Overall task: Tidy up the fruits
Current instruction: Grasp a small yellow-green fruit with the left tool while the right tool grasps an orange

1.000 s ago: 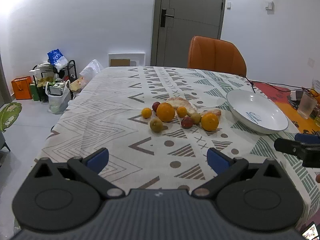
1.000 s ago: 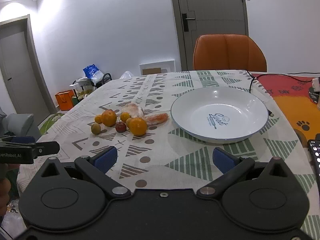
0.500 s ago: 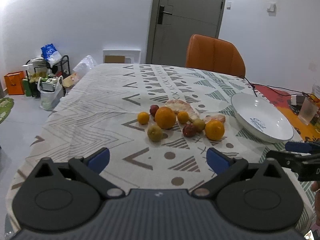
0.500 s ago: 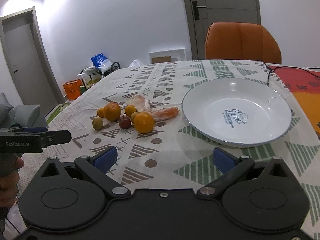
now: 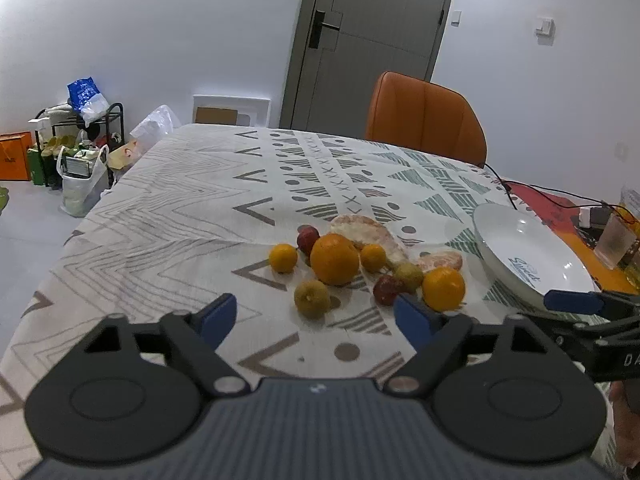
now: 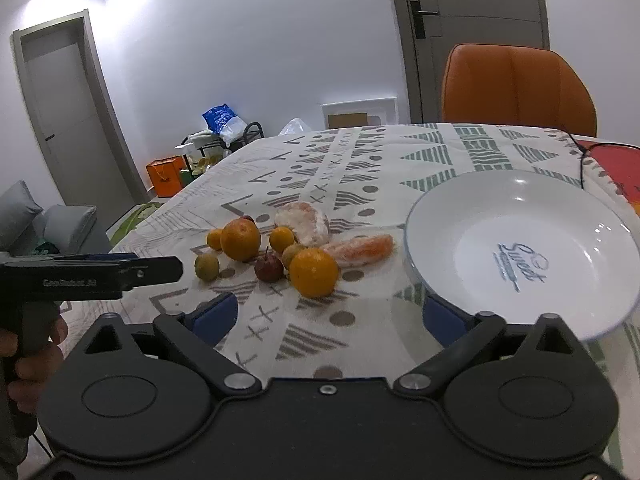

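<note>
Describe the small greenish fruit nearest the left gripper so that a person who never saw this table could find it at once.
Start at the white plate on the patterned tablecloth and look to the cluster of fruit beside it. On the side of the cluster farthest from the plate lies the greenish fruit, slightly apart, beside the big orange. It is dull yellow-green and small; its neighbours are bright orange or dark red.

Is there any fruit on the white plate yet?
No, the white plate is bare; the fruit all lies on the tablecloth beside it.
</note>
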`<state>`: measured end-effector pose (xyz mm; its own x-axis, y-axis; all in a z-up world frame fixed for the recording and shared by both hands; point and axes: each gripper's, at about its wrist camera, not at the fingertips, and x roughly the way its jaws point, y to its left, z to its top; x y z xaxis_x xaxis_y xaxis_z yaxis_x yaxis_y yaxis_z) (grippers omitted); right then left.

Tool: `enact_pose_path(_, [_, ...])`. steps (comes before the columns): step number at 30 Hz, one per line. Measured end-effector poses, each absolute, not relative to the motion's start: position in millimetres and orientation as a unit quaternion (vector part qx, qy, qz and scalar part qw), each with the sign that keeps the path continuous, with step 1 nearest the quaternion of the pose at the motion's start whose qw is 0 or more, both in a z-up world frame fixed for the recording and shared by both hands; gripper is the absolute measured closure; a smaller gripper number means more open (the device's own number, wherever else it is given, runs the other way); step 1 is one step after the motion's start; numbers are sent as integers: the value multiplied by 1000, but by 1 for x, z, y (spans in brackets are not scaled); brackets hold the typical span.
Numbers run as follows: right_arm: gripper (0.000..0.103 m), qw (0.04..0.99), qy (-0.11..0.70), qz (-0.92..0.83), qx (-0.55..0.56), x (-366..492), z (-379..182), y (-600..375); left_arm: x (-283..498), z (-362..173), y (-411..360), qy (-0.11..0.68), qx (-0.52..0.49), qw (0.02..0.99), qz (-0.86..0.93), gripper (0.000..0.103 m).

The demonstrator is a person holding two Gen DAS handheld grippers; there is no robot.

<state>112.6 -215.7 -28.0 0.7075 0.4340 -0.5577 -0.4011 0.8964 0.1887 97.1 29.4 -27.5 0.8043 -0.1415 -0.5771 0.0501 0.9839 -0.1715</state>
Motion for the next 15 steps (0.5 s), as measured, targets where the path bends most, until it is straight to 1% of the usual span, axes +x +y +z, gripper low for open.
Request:
enact_pose_path(2, [9,921,310,234,22,118,-30,-210,105,-30,30,312,-71,946,-53,29])
enact_pose_path(5, [11,918,311,245,14,124,-34,-199,115,-35,33,318,-75,943,-58,34])
enact_pose_path(8, [17,914,322,248,6,131,-39,-190,124,-42,35,324,-74,941,-62,35])
enact_pose_path(10, [19,913,324,248,3,135,-41,-185,129,-46,36,333,-76,938,-65,36])
enact_pose_path(12, [21,913,324,249,5,139,-42,-182,134,-50,34,340,-71,935,-70,41])
enact_pose_path(15, [21,913,324,247,5,144,-45,-178,138,-53,31,343,-54,935,-69,51])
